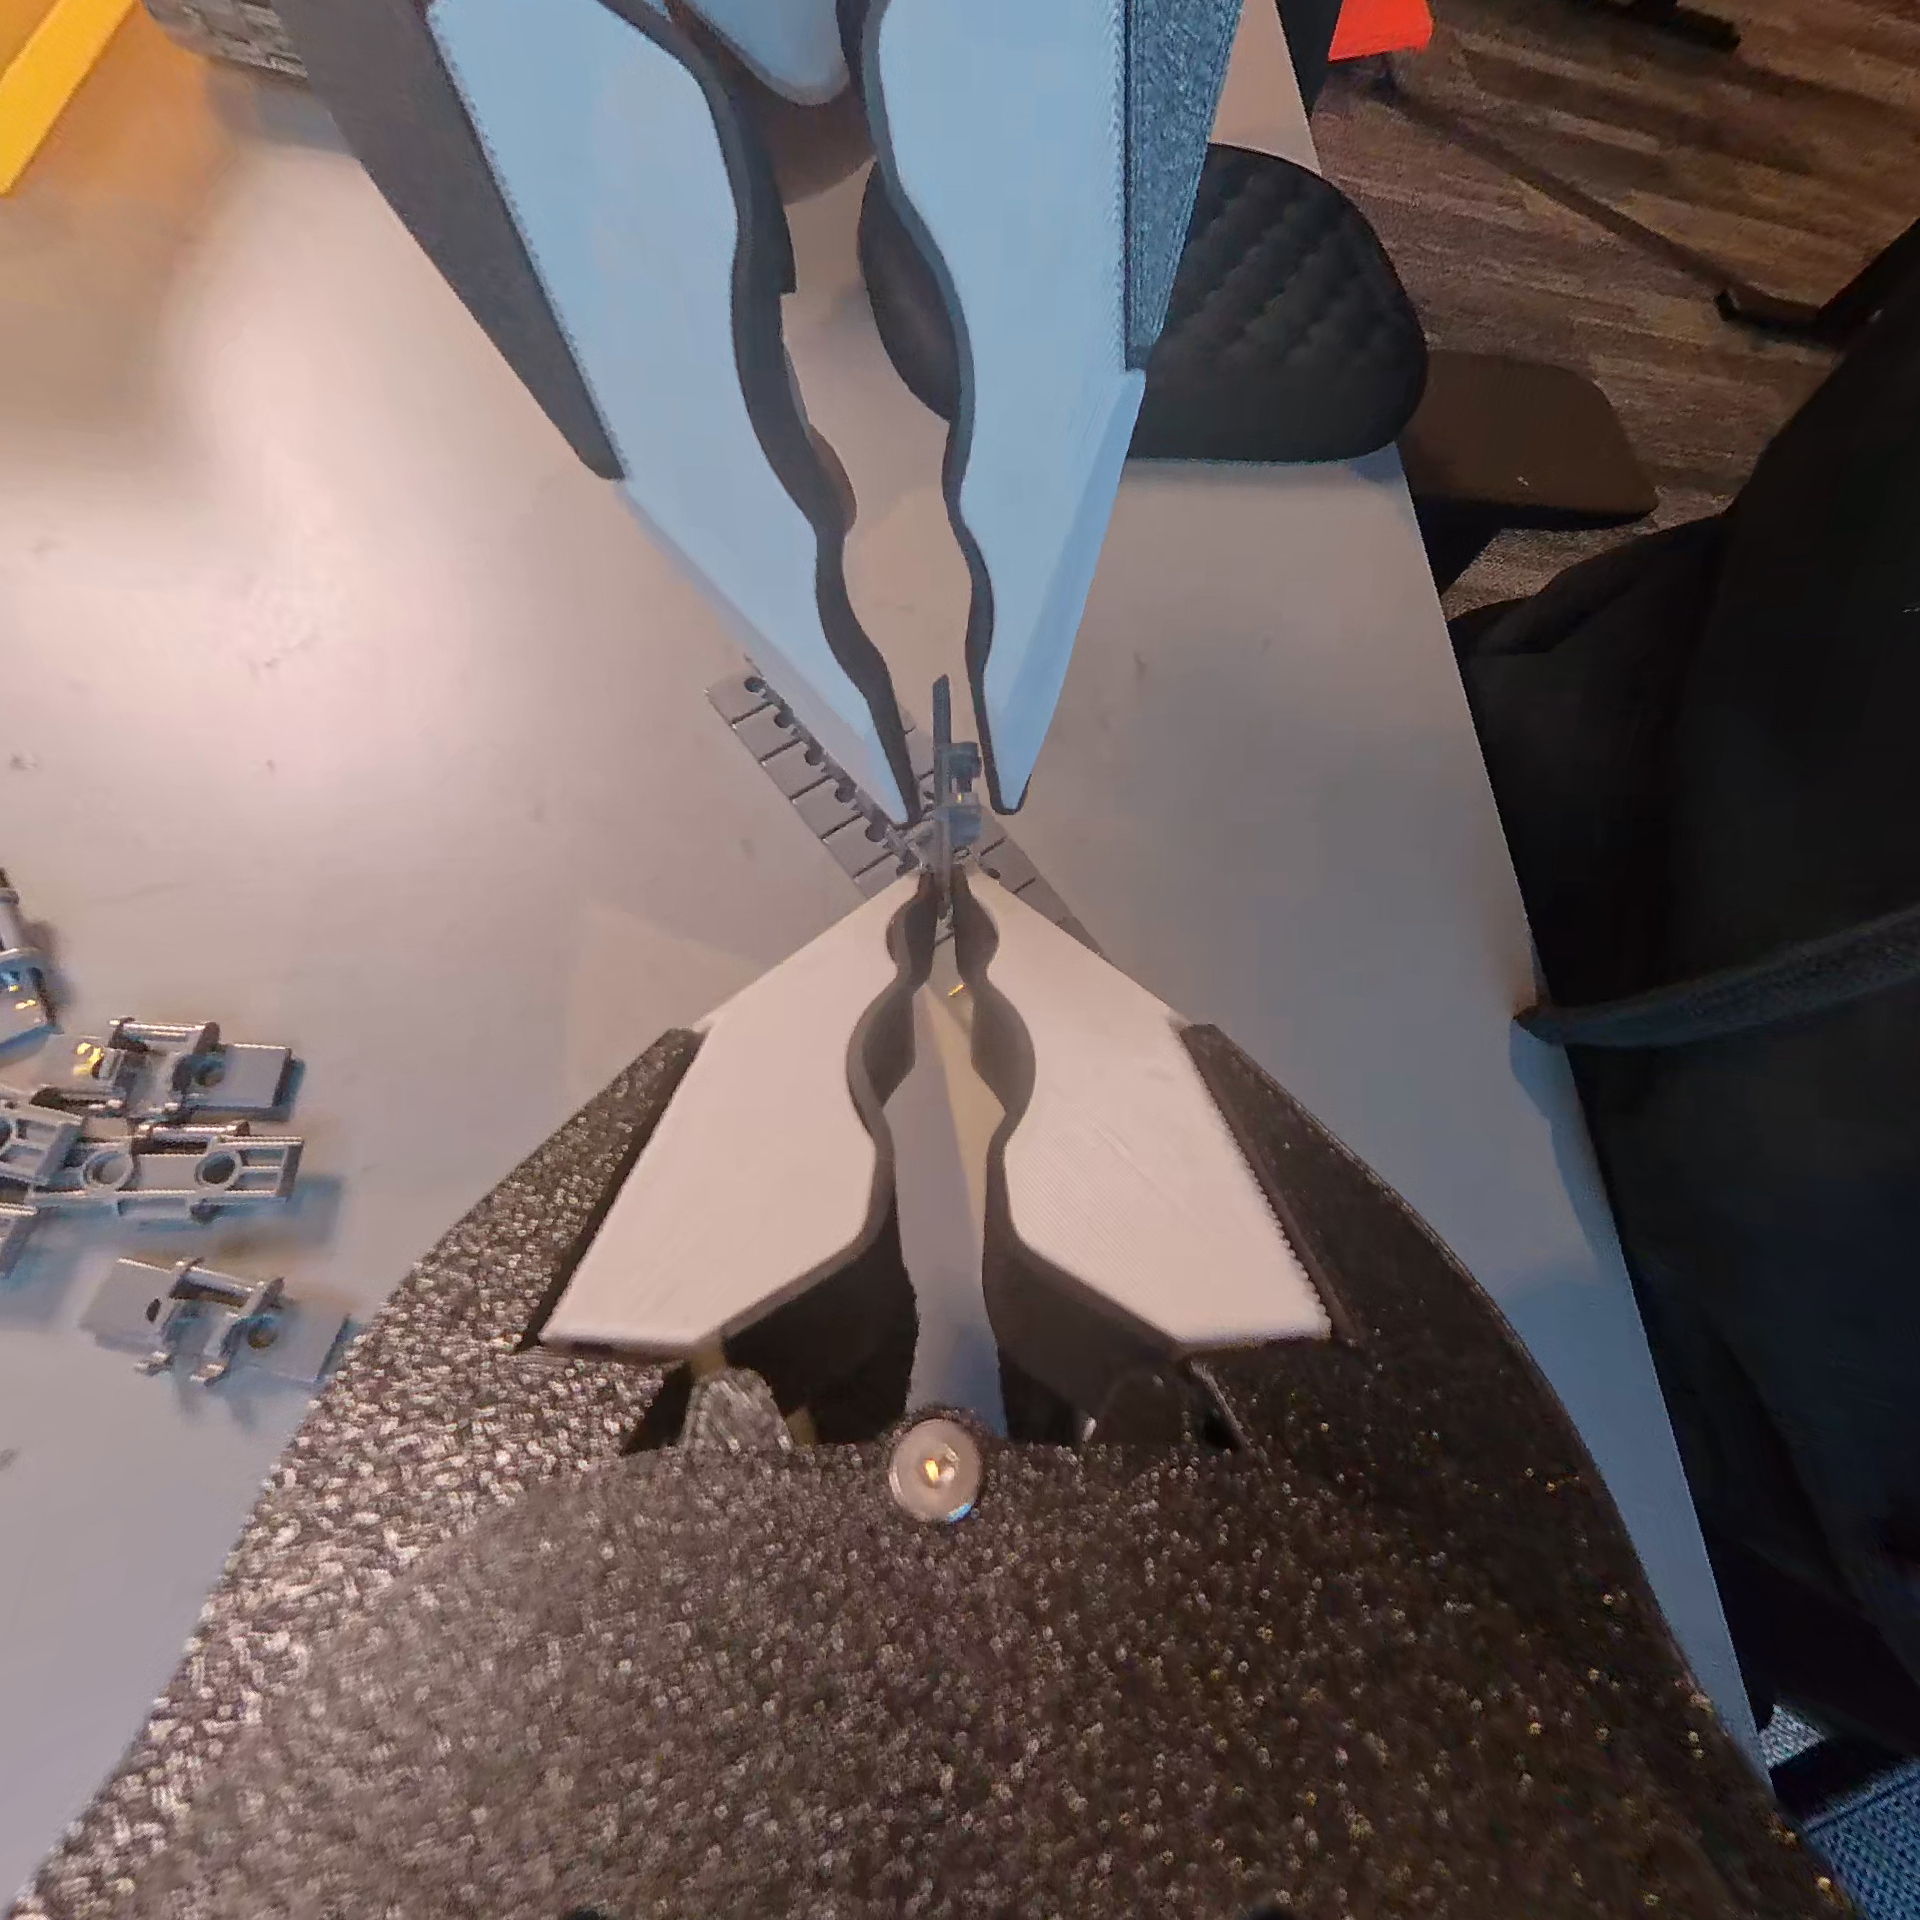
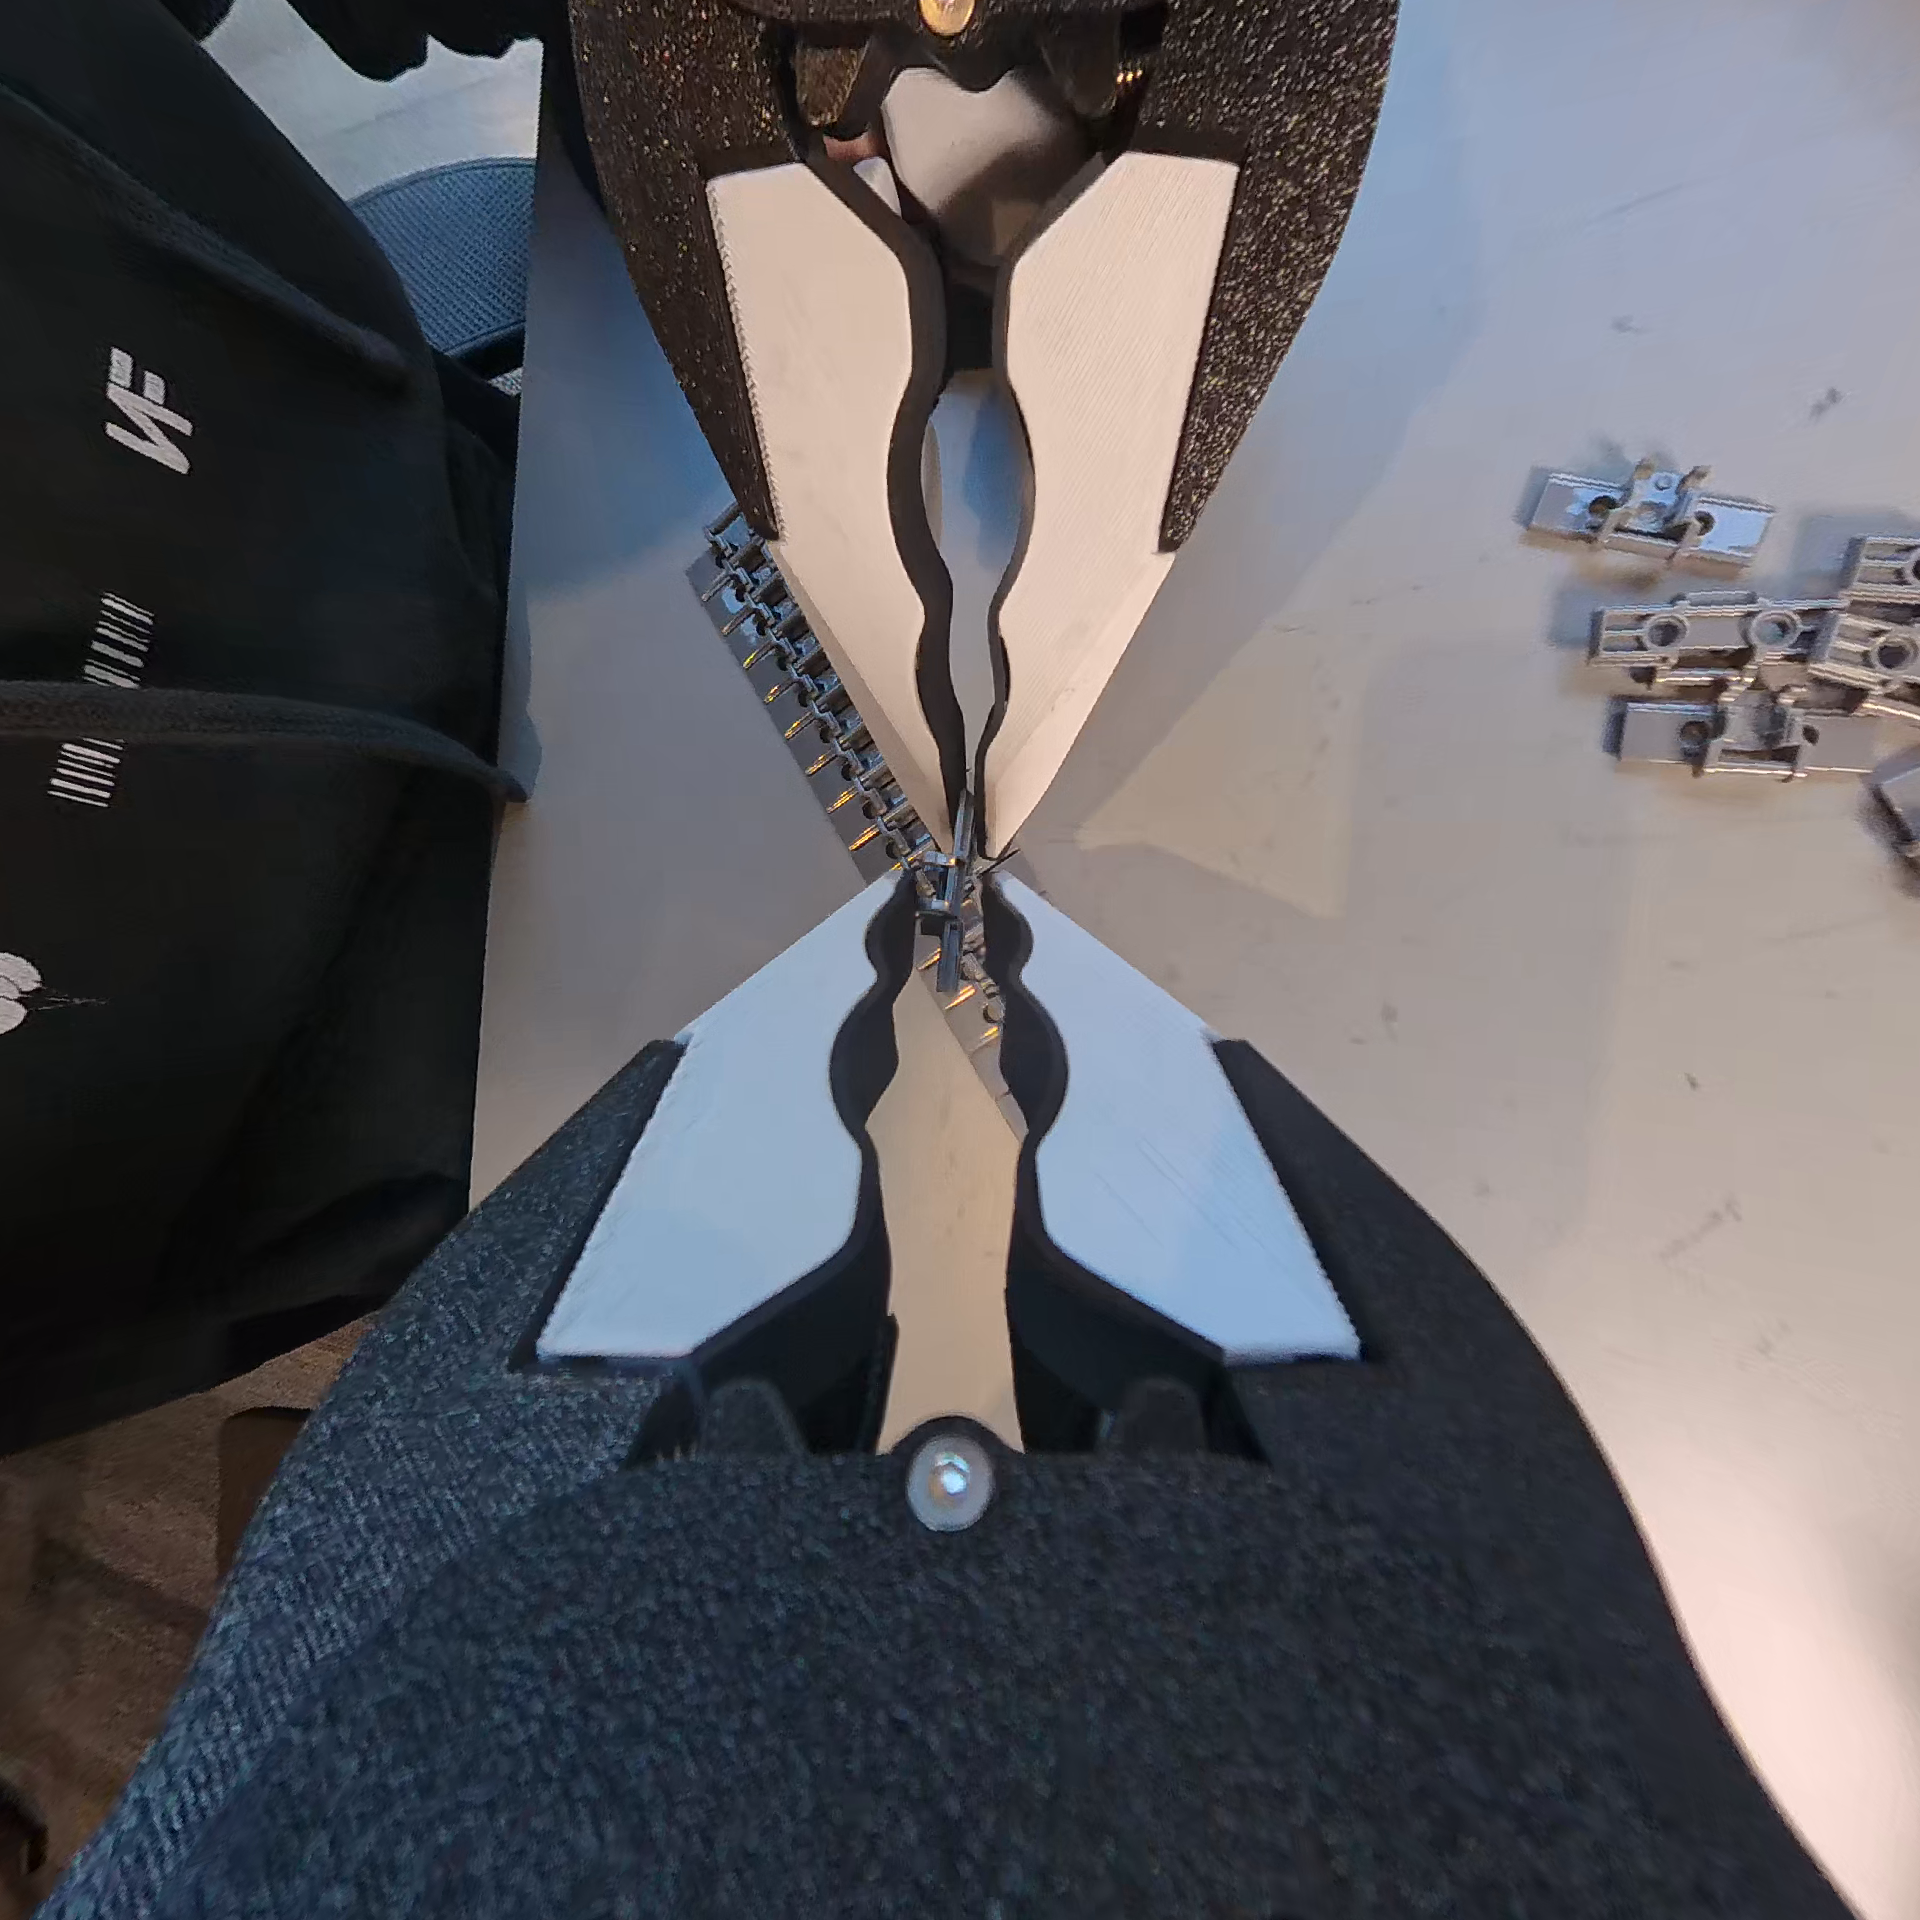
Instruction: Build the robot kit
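Observation:
My left gripper (image 1: 943, 883) and my right gripper (image 1: 951, 805) meet tip to tip just above the grey table (image 1: 312, 623). Both are shut on a small grey track-link piece (image 1: 951, 821) held edge-up between them. I cannot tell whether it is one link or two joined ones. In the right wrist view my right gripper (image 2: 948, 883) grips the piece (image 2: 945, 914), and my left gripper (image 2: 968, 805) pinches its thin far end. A strip of joined grey links (image 1: 810, 774) lies flat on the table right beneath the tips; it also shows in the right wrist view (image 2: 790, 675).
Several loose grey links (image 1: 166, 1153) lie in a pile to the side, also in the right wrist view (image 2: 1745, 644). A black bag (image 2: 208, 727) sits against the table edge close to the strip. A black chair (image 1: 1278, 312) stands beyond the edge. A yellow object (image 1: 52, 83) is at the far corner. Less than 4 cm separates the two grippers' tips.

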`<move>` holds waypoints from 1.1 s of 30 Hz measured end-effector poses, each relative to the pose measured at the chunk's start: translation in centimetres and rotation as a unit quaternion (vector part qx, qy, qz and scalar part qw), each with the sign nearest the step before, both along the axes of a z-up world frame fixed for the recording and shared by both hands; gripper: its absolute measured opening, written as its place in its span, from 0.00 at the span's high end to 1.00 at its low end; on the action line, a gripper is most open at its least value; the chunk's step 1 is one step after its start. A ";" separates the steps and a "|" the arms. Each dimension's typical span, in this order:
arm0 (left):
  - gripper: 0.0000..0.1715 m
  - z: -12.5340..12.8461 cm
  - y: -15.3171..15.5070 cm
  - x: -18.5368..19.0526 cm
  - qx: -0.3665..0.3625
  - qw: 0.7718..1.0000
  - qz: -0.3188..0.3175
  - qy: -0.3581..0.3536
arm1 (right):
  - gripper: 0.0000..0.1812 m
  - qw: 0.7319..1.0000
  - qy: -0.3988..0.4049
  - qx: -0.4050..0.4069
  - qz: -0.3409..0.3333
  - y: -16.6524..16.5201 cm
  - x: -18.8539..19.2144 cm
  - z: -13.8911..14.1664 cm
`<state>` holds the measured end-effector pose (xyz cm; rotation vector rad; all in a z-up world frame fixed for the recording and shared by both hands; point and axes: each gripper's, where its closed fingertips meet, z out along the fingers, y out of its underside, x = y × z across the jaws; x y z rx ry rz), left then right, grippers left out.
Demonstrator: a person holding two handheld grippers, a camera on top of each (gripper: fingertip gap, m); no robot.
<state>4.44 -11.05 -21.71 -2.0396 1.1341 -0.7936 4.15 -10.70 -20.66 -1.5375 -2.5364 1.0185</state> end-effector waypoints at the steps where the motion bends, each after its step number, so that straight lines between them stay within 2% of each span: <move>1: 0.99 0.0 0.0 0.0 -0.001 1.000 0.000 0.001 | 0.94 1.000 -0.001 0.002 0.002 -0.1 0.0 0.0; 6: 0.99 0.0 -0.1 0.0 0.000 1.000 -0.002 -0.001 | 0.95 1.000 -0.001 0.006 0.001 -0.1 0.0 -0.1; 8: 0.99 0.5 0.2 -0.1 0.008 1.000 0.008 -0.011 | 0.96 1.000 0.008 -0.017 -0.022 0.2 -0.1 0.3; 12: 0.93 1.6 1.2 -0.6 0.036 0.998 0.037 -0.029 | 0.96 0.984 0.031 -0.105 -0.141 2.8 0.2 1.1; 15: 0.89 1.2 1.2 0.0 0.037 0.998 0.040 -0.016 | 0.96 0.946 0.032 -0.173 -0.272 5.8 1.0 0.7; 18: 0.87 0.1 1.7 0.7 0.043 0.997 0.056 0.023 | 0.96 0.911 0.009 -0.225 -0.346 6.8 2.5 -0.6; 22: 0.85 -1.1 1.9 1.8 0.033 0.995 0.068 0.058 | 0.96 0.895 -0.017 -0.229 -0.383 6.6 3.6 -2.3; 26: 0.83 -2.2 2.0 2.0 0.025 0.993 0.075 0.087 | 0.96 0.890 -0.031 -0.212 -0.403 6.8 3.9 -3.2; 33: 0.84 -3.1 1.9 1.9 0.029 0.990 0.080 0.115 | 0.96 0.878 -0.030 -0.212 -0.428 6.9 3.4 -3.3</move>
